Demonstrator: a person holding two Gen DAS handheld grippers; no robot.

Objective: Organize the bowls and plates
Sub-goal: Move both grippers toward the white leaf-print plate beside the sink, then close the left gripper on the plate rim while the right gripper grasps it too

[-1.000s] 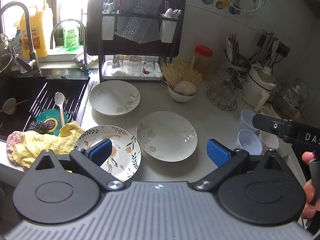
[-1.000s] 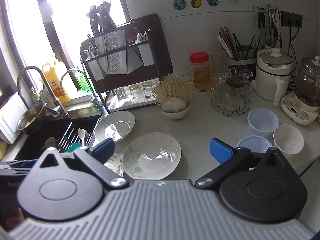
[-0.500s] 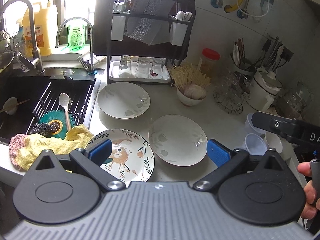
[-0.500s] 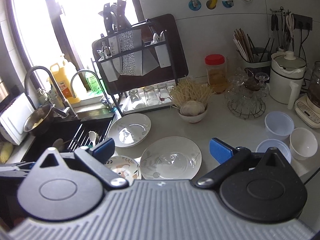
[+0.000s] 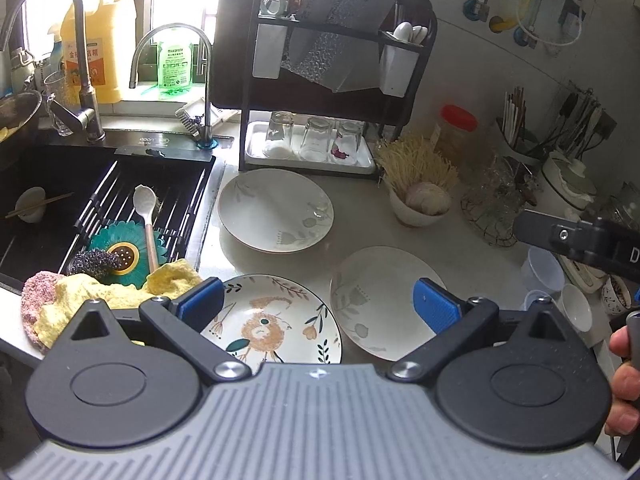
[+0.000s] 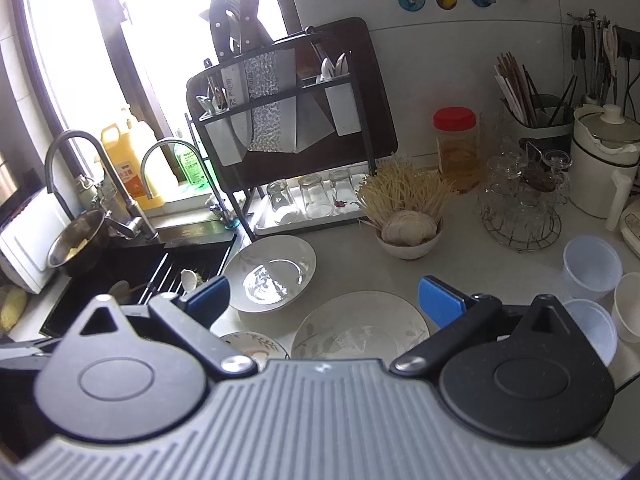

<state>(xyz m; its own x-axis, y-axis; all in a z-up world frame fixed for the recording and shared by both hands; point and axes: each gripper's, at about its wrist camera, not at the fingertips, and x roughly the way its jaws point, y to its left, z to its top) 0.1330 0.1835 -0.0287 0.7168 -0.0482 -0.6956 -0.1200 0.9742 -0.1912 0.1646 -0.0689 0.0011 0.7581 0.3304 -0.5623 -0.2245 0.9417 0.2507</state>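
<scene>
The counter (image 5: pixel 360 220) has bare room between the three plates, so a gripper could come down there. The dish rack (image 5: pixel 320 80) blocks the back. A bowl of noodles (image 5: pixel 420 204) and a wire stand of glasses (image 5: pixel 492 208) crowd the right. Plastic cups (image 6: pixel 592 268) fill the right edge. The yellow cloth (image 5: pixel 108 296) covers the sink's near edge.

three plates (image 5: pixel 275 210) (image 5: pixel 386 300) (image 5: pixel 276 320) on counter; three upturned glasses (image 5: pixel 279 140) (image 5: pixel 315 143) (image 5: pixel 347 142); two faucets (image 5: pixel 60 40) (image 5: pixel 172 40).

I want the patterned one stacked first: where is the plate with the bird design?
In the left wrist view, the bird plate lies on the counter's near edge, between the yellow cloth and a white plate.
</scene>
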